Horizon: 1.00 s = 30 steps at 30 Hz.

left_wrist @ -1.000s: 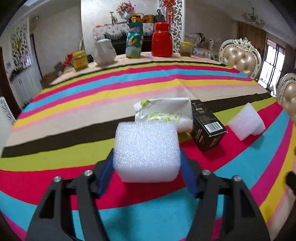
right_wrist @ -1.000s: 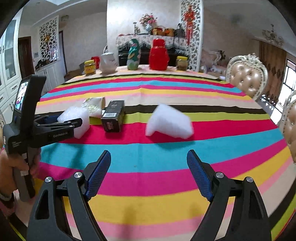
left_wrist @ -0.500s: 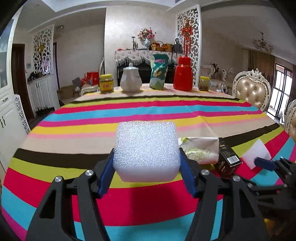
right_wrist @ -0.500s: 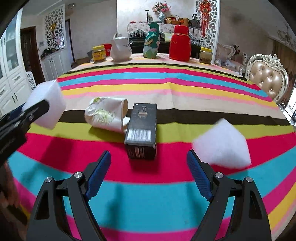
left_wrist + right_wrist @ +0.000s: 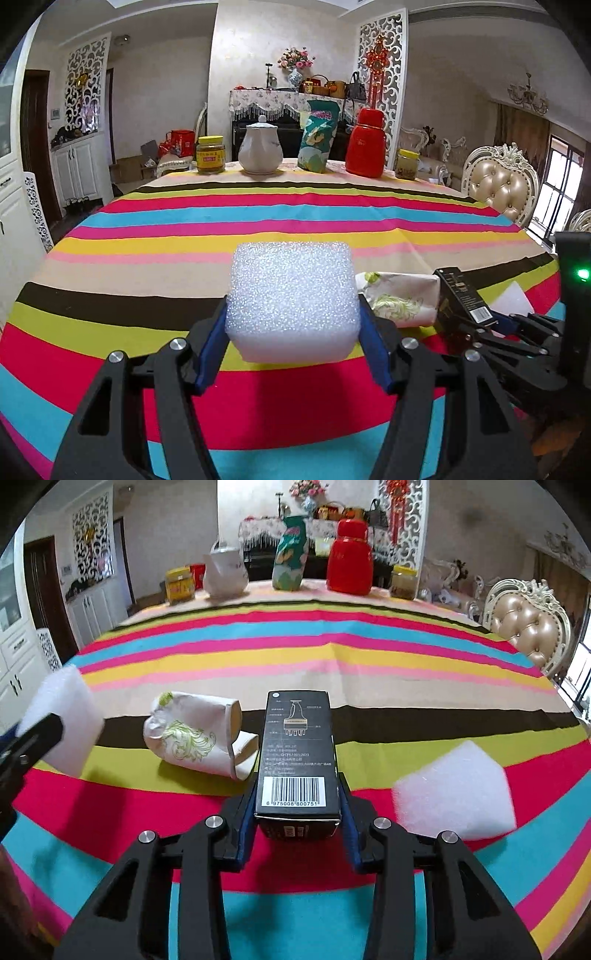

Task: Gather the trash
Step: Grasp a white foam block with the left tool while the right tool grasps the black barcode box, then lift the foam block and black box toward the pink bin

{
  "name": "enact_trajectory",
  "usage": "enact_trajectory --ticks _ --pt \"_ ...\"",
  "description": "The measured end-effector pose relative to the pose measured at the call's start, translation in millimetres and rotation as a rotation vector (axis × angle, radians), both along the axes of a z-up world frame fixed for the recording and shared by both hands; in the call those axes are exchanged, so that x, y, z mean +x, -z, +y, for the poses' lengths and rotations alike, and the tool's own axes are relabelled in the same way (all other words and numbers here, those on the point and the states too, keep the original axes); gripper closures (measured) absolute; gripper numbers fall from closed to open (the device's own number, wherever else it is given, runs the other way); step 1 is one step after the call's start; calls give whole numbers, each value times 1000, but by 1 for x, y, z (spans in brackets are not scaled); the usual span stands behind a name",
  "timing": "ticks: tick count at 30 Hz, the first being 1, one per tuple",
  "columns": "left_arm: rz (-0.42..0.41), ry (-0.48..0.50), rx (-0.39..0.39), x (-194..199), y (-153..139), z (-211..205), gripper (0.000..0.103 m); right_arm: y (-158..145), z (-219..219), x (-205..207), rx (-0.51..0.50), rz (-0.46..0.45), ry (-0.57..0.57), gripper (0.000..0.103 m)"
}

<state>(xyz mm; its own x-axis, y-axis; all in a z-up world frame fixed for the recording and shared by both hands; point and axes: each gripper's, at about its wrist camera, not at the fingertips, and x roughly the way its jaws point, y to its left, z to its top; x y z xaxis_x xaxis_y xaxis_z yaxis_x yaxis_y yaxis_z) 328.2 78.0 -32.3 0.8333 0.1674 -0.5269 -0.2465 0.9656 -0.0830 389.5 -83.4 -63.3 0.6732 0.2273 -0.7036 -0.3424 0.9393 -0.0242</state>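
Note:
My left gripper (image 5: 293,332) is shut on a white foam block (image 5: 291,299) and holds it above the striped tablecloth; block and gripper also show at the left of the right wrist view (image 5: 62,720). My right gripper (image 5: 297,808) is shut on the near end of a black box (image 5: 297,753) with a barcode, which lies on the table. The box also shows in the left wrist view (image 5: 461,295). A crushed paper cup (image 5: 195,734) lies just left of the box. A second white foam piece (image 5: 458,790) lies to its right.
At the table's far edge stand a yellow jar (image 5: 210,155), a white teapot (image 5: 260,149), a green bag (image 5: 317,136), a red flask (image 5: 365,144) and a small jar (image 5: 406,164). A padded chair (image 5: 528,627) stands at the right.
My right gripper moved forward and closed on the black box. My left gripper kept its hold on the foam block and lifted it higher off the table.

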Motion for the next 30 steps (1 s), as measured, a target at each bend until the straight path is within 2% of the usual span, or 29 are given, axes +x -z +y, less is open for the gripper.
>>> enact_trajectory --ticks 3,10,17,20,25,30 --pt "-3 55 -8 0 -1 -7 41 -6 -10 -13 24 -23 6 65" --pt "-15 156 27 -2 0 -32 41 -17 -38 -46 77 -66 39 65" --pt "-78 213 84 -11 -4 -50 41 -23 -63 -82 108 -101 70 65" --pt "-90 258 75 -15 -7 -57 41 -27 -73 -95 123 -114 85 65" --pt "-136 341 133 -31 -17 -80 41 -39 -96 -121 170 -140 125 65" --pt "-149 487 82 -48 -24 -105 41 -53 -127 -157 199 -184 175 65"
